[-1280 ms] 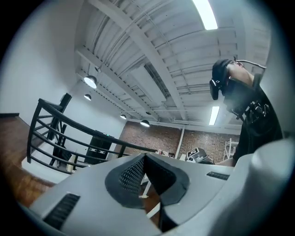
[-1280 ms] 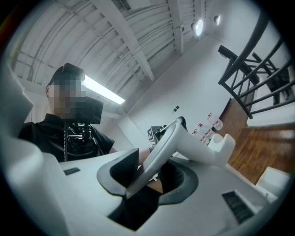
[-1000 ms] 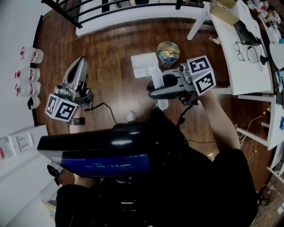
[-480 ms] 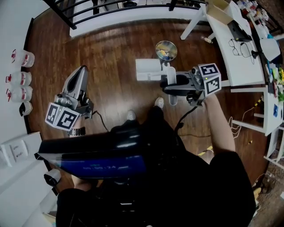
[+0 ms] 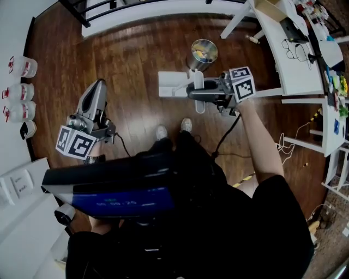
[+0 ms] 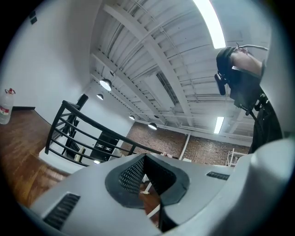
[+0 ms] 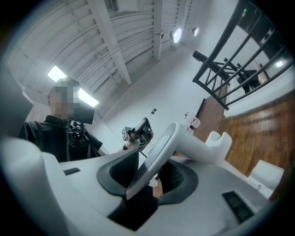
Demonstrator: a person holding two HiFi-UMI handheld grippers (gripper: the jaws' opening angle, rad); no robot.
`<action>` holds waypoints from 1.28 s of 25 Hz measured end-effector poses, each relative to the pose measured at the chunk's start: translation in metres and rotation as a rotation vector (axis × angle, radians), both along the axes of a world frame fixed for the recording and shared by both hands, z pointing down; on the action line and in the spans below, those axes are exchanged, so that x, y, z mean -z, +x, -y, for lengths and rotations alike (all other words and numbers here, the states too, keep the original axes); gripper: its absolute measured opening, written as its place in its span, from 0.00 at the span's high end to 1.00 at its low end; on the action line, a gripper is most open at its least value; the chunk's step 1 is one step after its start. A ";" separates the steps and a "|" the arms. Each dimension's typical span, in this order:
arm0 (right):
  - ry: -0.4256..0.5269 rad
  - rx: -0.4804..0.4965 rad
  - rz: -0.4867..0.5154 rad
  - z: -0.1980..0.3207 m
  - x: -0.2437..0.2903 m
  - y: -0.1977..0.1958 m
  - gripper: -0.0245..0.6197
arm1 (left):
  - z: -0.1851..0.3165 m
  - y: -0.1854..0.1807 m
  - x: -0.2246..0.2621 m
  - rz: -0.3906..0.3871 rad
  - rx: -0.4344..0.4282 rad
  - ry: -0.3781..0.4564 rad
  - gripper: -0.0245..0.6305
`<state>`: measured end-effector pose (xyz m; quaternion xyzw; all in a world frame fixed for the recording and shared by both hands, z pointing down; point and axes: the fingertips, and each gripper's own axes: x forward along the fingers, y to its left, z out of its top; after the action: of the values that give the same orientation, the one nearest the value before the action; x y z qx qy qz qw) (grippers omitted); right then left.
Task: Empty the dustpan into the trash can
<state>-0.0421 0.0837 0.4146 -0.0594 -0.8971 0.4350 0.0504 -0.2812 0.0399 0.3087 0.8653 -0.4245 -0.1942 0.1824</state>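
Note:
The white dustpan (image 5: 173, 84) hangs low over the wood floor, just left of and nearer than the round metal trash can (image 5: 202, 53), which holds coloured scraps. My right gripper (image 5: 195, 93) is shut on the dustpan's white handle (image 7: 159, 152), which runs up between the jaws; its pan (image 7: 266, 174) shows at the lower right. My left gripper (image 5: 98, 86) is off to the left, away from both, shut with nothing in it. In the left gripper view its pads (image 6: 133, 175) meet, pointing slightly upward at the railing and ceiling.
White tables (image 5: 294, 60) stand at the right with glasses and small items on them. Plastic bottles (image 5: 22, 92) line the left wall. A black railing (image 5: 98, 8) runs along the far side. The person's shoes (image 5: 186, 125) are just behind the dustpan.
The right gripper has sunk toward the floor with the dustpan, ending beside the trash can. The left gripper has drifted a little and stayed shut.

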 end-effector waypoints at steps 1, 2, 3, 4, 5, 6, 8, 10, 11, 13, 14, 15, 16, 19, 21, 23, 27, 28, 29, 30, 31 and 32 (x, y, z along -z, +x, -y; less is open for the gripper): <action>-0.009 0.003 0.002 0.002 -0.006 -0.002 0.75 | -0.002 0.001 -0.002 0.002 0.004 -0.008 0.96; -0.018 0.006 0.003 0.003 -0.013 -0.003 0.75 | -0.003 0.003 -0.004 0.007 0.008 -0.016 0.96; -0.026 0.012 0.001 0.005 -0.020 -0.004 0.75 | -0.004 0.005 -0.006 0.015 0.016 -0.023 0.96; -0.032 0.021 -0.003 0.008 -0.027 -0.005 0.75 | -0.005 0.008 -0.007 0.024 0.025 -0.029 0.96; -0.037 0.033 -0.008 0.010 -0.033 -0.007 0.76 | -0.006 0.010 -0.008 0.030 0.033 -0.035 0.96; -0.041 0.048 -0.012 0.012 -0.040 -0.009 0.76 | -0.007 0.012 -0.010 0.033 0.038 -0.042 0.96; -0.045 0.076 -0.020 0.017 -0.052 -0.013 0.76 | -0.007 0.017 -0.016 0.034 0.051 -0.056 0.96; -0.046 0.094 -0.037 0.024 -0.066 -0.015 0.76 | -0.007 0.022 -0.020 0.032 0.075 -0.070 0.96; -0.047 0.099 -0.047 0.028 -0.074 -0.016 0.76 | -0.008 0.025 -0.023 0.036 0.085 -0.077 0.96; -0.052 0.108 -0.068 0.035 -0.092 -0.018 0.76 | -0.010 0.031 -0.028 0.054 0.102 -0.094 0.96; -0.054 0.118 -0.081 0.038 -0.102 -0.019 0.76 | -0.011 0.033 -0.031 0.060 0.110 -0.102 0.96; -0.056 0.133 -0.093 0.041 -0.111 -0.019 0.76 | -0.011 0.034 -0.034 0.059 0.121 -0.109 0.96; -0.058 0.150 -0.105 0.043 -0.119 -0.020 0.76 | -0.012 0.034 -0.035 0.051 0.135 -0.115 0.96; -0.066 0.194 -0.125 0.053 -0.135 -0.021 0.76 | -0.016 0.033 -0.036 0.025 0.180 -0.126 0.96; -0.074 0.195 -0.125 0.064 -0.142 -0.020 0.76 | -0.016 0.034 -0.037 0.028 0.196 -0.130 0.96; -0.085 0.185 -0.123 0.075 -0.148 -0.017 0.76 | -0.015 0.035 -0.038 0.036 0.206 -0.138 0.96; -0.097 0.180 -0.148 0.086 -0.163 -0.008 0.76 | -0.013 0.032 -0.040 0.027 0.228 -0.146 0.96; -0.099 0.180 -0.153 0.087 -0.167 -0.007 0.77 | -0.012 0.031 -0.040 0.025 0.232 -0.147 0.96; -0.104 0.179 -0.157 0.089 -0.169 -0.006 0.77 | -0.012 0.030 -0.040 0.024 0.235 -0.148 0.96; -0.110 0.178 -0.162 0.091 -0.172 -0.004 0.77 | -0.012 0.030 -0.041 0.021 0.238 -0.150 0.96; -0.116 0.177 -0.167 0.092 -0.175 -0.002 0.77 | -0.011 0.030 -0.041 0.017 0.241 -0.152 0.96; -0.121 0.176 -0.172 0.094 -0.178 0.000 0.77 | -0.010 0.030 -0.042 0.015 0.244 -0.153 0.96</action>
<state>-0.0424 -0.0099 0.5924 -0.1035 -0.8528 0.4859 0.1613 -0.2512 0.0501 0.3505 0.7924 -0.5413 -0.1756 0.2199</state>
